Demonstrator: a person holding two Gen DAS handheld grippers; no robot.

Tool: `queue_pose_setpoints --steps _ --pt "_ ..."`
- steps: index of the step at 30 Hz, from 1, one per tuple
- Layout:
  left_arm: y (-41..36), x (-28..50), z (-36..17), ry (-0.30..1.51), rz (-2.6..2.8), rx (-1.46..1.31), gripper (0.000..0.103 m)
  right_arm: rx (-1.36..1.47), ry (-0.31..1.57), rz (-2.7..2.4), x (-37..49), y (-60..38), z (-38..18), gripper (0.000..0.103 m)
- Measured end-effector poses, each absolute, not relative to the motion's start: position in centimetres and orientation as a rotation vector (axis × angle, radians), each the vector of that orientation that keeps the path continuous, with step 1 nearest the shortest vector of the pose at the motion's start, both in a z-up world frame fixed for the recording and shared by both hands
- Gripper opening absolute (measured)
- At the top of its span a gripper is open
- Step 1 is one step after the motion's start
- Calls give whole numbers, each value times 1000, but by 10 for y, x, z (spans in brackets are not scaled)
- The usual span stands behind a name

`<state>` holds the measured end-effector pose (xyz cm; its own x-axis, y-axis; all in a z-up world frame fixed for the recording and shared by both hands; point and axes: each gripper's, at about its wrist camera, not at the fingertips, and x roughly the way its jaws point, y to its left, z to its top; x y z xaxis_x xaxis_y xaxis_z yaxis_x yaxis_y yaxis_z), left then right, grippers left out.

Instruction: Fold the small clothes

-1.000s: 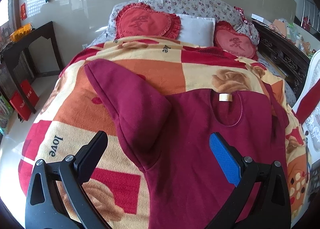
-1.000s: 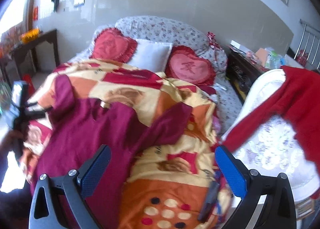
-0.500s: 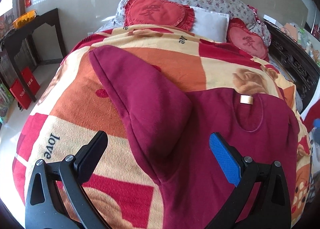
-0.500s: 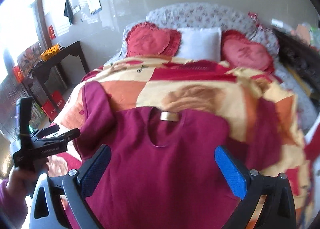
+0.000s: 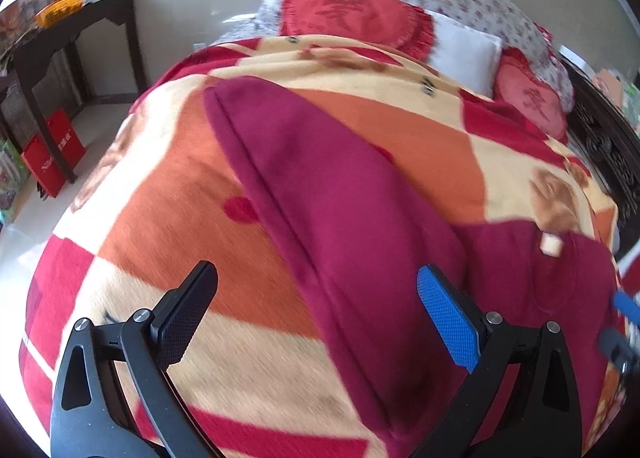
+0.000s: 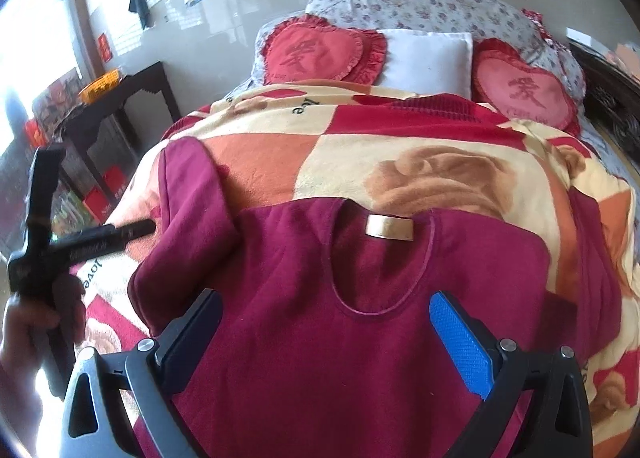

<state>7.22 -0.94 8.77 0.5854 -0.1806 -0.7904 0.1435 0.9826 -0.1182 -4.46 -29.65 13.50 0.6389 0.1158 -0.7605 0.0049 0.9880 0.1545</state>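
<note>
Tongs, both pairs: left tongs (image 5: 316, 310) and right tongs (image 6: 326, 332) gape apart, empty, above the shirt (image 6: 360, 338).
Bed (image 6: 400, 153): blanket-covered; shirt lies flat on it, beneath both tongs.
Shirt: long axis runs away from the tongs, collar (image 6: 384, 258) toward the pillows.
Sleeve (image 5: 320, 185): ahead of the left tongs, angled outward.
Risk: tongs could pinch blanket with sleeve, dragging both.

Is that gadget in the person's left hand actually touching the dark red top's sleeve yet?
Cannot tell. In the left wrist view the left gripper is open with the sleeve running between its fingers; neither view shows contact or a gap plainly.
</note>
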Motion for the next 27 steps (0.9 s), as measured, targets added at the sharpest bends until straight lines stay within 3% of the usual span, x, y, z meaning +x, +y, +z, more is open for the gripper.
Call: queue_pose_setpoints --steps 7,13,16,18,20,22,24,27 --pt "37 136 83 939 -122 -199 101 147 882 111 -35 -284 128 103" --pt "51 182 71 949 -69 -217 90 174 902 128 -25 -280 118 103" --pt "54 199 60 966 -62 -244 77 185 910 127 -25 -282 114 103" --pt "51 208 51 988 -73 -257 63 188 917 128 -24 -283 112 103" --pt "50 211 46 982 -89 -267 58 184 924 122 -23 -286 110 103" --pt "50 210 47 943 -101 -275 43 184 925 115 -24 -288 110 103" --pt "53 210 50 919 -121 -304 15 188 924 110 -26 -290 110 103" --pt "61 209 57 922 -139 -384 7 194 924 104 -29 -296 111 103"
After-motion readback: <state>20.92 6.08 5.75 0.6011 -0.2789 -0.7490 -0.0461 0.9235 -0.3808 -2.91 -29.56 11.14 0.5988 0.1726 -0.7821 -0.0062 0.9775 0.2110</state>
